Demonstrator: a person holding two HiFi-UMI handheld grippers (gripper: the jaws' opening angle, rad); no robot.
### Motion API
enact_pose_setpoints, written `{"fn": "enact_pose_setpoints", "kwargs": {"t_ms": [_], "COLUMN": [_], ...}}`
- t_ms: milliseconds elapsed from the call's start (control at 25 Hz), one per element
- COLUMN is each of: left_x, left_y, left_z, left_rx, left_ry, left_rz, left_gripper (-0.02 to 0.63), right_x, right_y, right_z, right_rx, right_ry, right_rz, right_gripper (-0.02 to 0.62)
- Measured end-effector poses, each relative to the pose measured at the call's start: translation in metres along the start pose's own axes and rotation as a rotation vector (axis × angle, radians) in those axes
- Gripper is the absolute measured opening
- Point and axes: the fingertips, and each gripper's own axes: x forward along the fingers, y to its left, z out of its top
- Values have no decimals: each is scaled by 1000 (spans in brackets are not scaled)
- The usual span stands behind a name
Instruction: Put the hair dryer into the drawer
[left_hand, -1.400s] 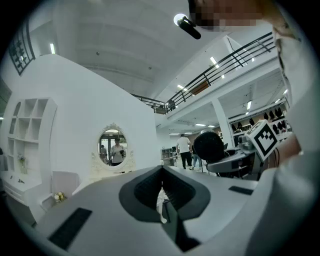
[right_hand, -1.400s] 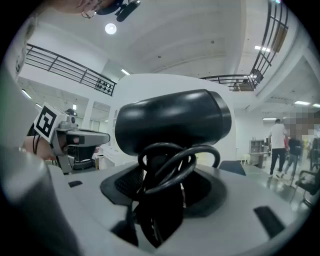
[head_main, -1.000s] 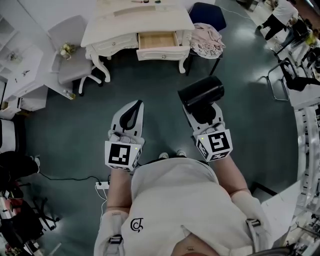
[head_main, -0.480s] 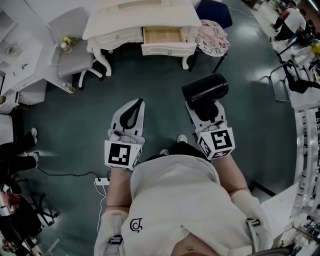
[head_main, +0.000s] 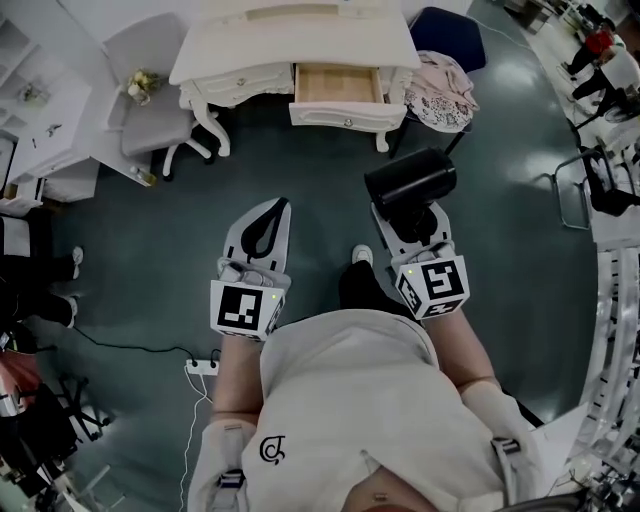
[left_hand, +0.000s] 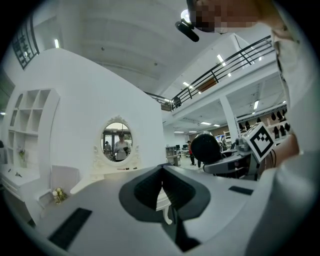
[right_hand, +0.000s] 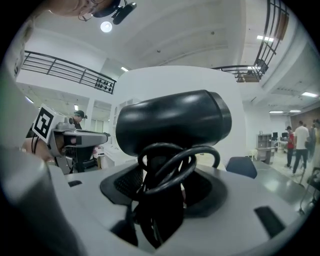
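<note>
My right gripper (head_main: 408, 222) is shut on the handle of a black hair dryer (head_main: 409, 184), whose barrel lies crosswise above the jaws. In the right gripper view the hair dryer (right_hand: 172, 122) fills the middle, its cord looped around the handle between the jaws. My left gripper (head_main: 266, 222) is shut, with nothing between its jaws; the left gripper view shows the same gripper (left_hand: 163, 175) closed and empty. Ahead stands a white dressing table (head_main: 380, 40) with its wooden drawer (head_main: 335, 88) pulled open. Both grippers are held level over the floor, short of the table.
A grey chair (head_main: 150, 110) stands left of the table. A dark chair (head_main: 448, 38) with a pink cloth (head_main: 445, 82) stands at its right. White shelving (head_main: 40, 140) is at the left, a power strip (head_main: 202, 368) with a cable lies on the floor, people stand far right.
The table and its open drawer have come closer and shifted right in the head view. Both grippers keep their state, the right still holding the hair dryer.
</note>
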Motion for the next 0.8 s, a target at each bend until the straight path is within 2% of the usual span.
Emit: {"fn": "enact_pose_setpoints", "kwargs": {"t_ms": [280, 480, 680, 800], "left_x": [99, 178, 229, 250], "left_y": [20, 27, 38, 45], "left_z": [13, 23, 14, 12], "left_rx": [9, 27, 19, 9], "left_ry": [-6, -28, -13, -12], "left_rz": [71, 93, 105, 94], "left_gripper": [14, 14, 14, 14], "right_x": [74, 129, 169, 193], "right_y": [-81, -138, -168, -180], "right_z": [14, 18, 12, 6], "right_rx": [-8, -28, -64, -40], "right_ry": [-7, -6, 0, 10], "right_rz": [70, 127, 166, 181], "right_gripper": [247, 247, 247, 247]}}
